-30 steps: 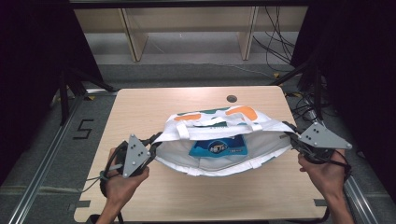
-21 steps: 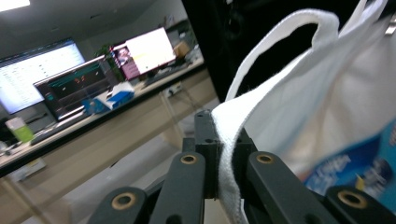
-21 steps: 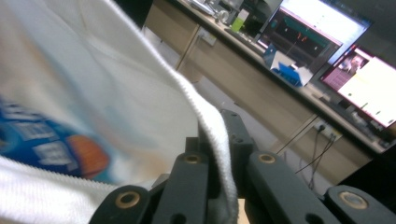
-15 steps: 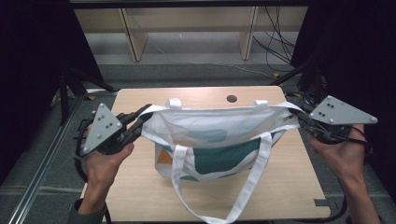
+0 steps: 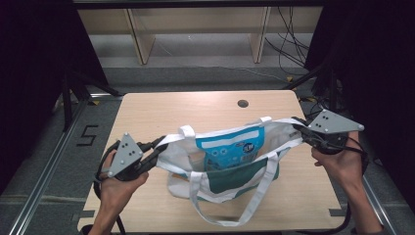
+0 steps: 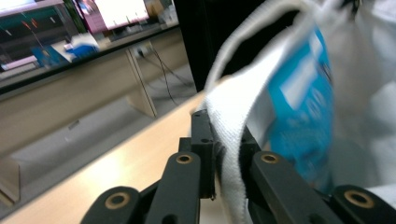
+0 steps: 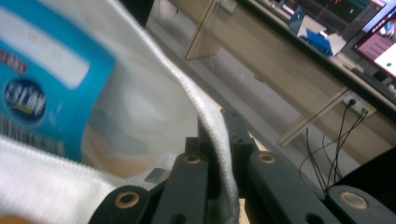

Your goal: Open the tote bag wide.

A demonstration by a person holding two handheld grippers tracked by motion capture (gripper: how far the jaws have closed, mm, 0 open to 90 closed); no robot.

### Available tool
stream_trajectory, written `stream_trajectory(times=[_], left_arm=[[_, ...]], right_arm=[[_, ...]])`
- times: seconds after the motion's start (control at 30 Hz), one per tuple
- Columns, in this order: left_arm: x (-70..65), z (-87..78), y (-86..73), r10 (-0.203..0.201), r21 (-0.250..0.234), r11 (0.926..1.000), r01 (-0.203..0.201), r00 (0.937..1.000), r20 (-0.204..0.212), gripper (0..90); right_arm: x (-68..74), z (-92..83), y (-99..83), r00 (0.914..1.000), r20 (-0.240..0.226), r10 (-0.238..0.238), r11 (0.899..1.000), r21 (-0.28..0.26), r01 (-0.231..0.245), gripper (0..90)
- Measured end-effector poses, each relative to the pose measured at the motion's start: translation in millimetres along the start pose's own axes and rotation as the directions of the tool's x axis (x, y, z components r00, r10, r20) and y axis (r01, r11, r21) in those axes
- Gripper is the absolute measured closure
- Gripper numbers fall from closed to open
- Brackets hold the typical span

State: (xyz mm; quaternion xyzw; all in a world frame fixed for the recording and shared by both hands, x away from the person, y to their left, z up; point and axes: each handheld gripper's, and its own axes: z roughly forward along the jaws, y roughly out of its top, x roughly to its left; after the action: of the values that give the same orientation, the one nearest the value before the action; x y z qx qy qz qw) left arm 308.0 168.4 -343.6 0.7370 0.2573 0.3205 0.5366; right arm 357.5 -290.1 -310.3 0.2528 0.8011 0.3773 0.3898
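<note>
1. two hand-held grippers are on the job: my left hand-held gripper (image 5: 155, 148) is pinching the woven rim of the white tote bag (image 5: 230, 171), and my right hand-held gripper (image 5: 299, 128) is pinching the opposite rim. the left jaws have just been easing apart a little, with the hem between them, and in the left gripper view the pads are on it.
2. the bag hangs stretched between the two hand-held grippers, mouth held wide, its lower part sagging onto the bench (image 5: 195, 105) below them. inside it, between the two grips, sits a blue-and-white packet (image 5: 230, 147).
3. risk one, as i judge it: the left hem slips out. that grip is narrow, on a thick ribbed edge, and any more slack in the jaws while the cloth is under tension would let that side drop and the mouth collapse.
4. risk two: the packet looks smooth and glossy, so if one side falls or i tilt the bag it could slide out over the rim.
5. risk three: the long white strap (image 5: 254, 205) loops loose on the bench on my side of the bag and could snag.
6. materials: soft canvas-like cloth, white with a teal lower panel, flat webbing handles, coarse stitched hem; the bench is smooth pale wood with rounded corners.
</note>
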Motion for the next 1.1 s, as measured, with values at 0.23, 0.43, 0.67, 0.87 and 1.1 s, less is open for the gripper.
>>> stream_trajectory(times=[0.23, 0.43, 0.67, 0.87, 1.1], left_arm=[[18.3, 28.2, -19.6, -0.115, 0.031, 0.9929, 0.115, 0.9934, -0.004, 85.1], [37.6, 63.3, -29.2, -0.167, 0.05, 0.9848, 0.166, 0.986, 0.003, 85.7], [34.0, 92.5, -61.0, -0.206, 0.154, 0.9678, 0.2, 0.9783, 0.024, 85.4], [12.8, 114.3, -86.7, -0.173, 0.276, 0.9499, 0.147, 0.9821, 0.074, 85.0], [-5.9, 128.9, -105.9, -0.156, 0.361, 0.9272, 0.099, 0.9789, 0.132, 84.6]], right_arm=[[5.5, 13.3, -9.4, 0.9999, 0.013, 0.009, 0.999, 0.031, -0.01, 88.3], [-2.4, 32.9, -13.1, 0.9992, 0.022, 0.034, 0.998, 0.056, -0.036, 88.3], [-0.4, 52.1, -46.3, 0.9931, 0.007, 0.117, 0.988, 0.1, -0.117, 88.2], [4.1, 61.4, -68.3, 0.9917, 0.006, 0.129, 0.979, 0.16, -0.128, 88.2], [16.2, 68.5, -93.1, 0.9935, -0.038, 0.107, 0.967, 0.235, -0.096, 88.2]])
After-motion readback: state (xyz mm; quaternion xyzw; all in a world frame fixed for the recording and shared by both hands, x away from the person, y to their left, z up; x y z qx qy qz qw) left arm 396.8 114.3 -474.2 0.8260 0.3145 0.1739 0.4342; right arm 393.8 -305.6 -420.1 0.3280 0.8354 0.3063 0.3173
